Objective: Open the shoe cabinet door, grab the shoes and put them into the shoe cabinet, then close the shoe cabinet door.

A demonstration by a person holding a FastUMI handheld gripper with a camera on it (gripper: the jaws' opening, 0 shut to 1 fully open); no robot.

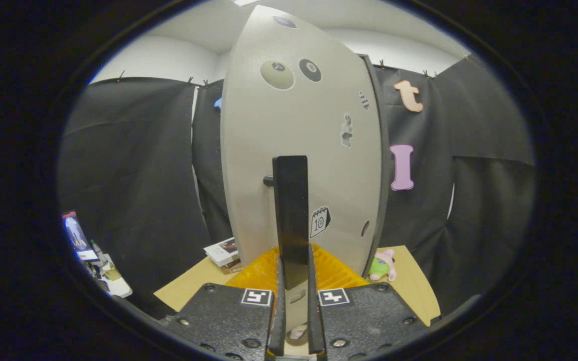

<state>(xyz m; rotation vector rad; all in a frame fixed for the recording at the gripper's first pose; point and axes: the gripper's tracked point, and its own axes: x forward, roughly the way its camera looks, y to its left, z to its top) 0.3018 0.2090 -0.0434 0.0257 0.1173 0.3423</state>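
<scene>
1. Hand-held gripper (293, 281): fingers drawn close, clamped on the tall black bar handle (290, 215) of the pale grey sticker-dotted cabinet door (299, 140).
2. Door stands edge-on ahead, looks partly swung; opening or closing cannot be told.
3. Shoes unplaced by sight; a yellow ribbed mat (264, 271) lies on the tan bench (188, 288), a green-pink plush toy (382, 265) beside the door.

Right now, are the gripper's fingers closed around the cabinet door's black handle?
Yes, the gripper has both fingers pressed against the sides of the upright black handle on the grey cabinet door.
</scene>
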